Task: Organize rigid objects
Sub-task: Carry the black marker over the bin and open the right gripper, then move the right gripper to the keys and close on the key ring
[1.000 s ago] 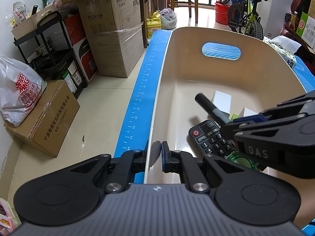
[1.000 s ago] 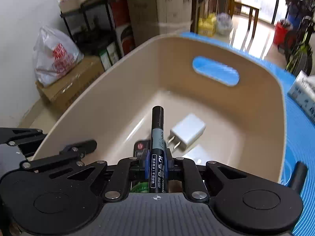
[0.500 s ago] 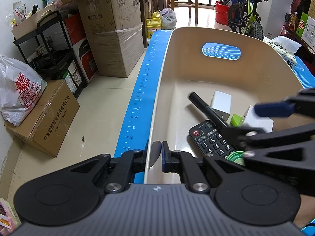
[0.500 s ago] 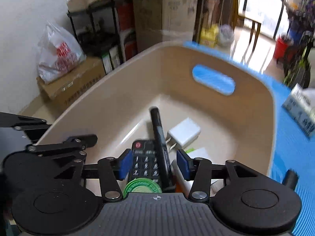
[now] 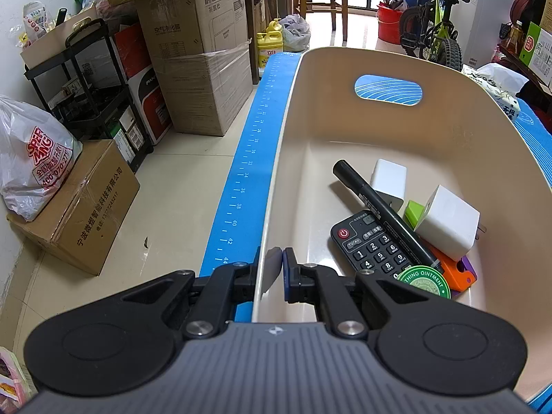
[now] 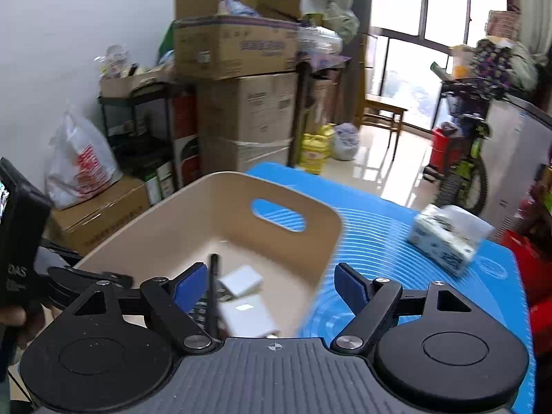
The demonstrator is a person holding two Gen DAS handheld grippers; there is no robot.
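My left gripper [image 5: 277, 269] is shut on the near left rim of the beige bin [image 5: 483, 131]. Inside the bin a black marker [image 5: 383, 214] lies slanted across a black remote [image 5: 369, 245]. Next to them are two white chargers [image 5: 388, 181] [image 5: 448, 224], a green ointment tin [image 5: 424, 281] and an orange piece [image 5: 455, 269]. My right gripper [image 6: 269, 272] is raised above and behind the bin [image 6: 193, 220], its jaws opening with nothing between them. The marker [image 6: 214, 286] and a white charger [image 6: 241, 281] show below it.
The bin rests on a blue mat [image 6: 396, 241] with a ruler strip along its left edge [image 5: 248, 158]. A tissue pack [image 6: 448, 238] lies on the mat at the far right. Cardboard boxes [image 5: 203, 69], a black rack [image 5: 86, 79] and a plastic bag [image 5: 34, 158] crowd the floor to the left.
My right gripper opened and let go of the marker, which now lies in the bin across the remote. It then drew back and up, out of the left wrist view. The left gripper stayed put.
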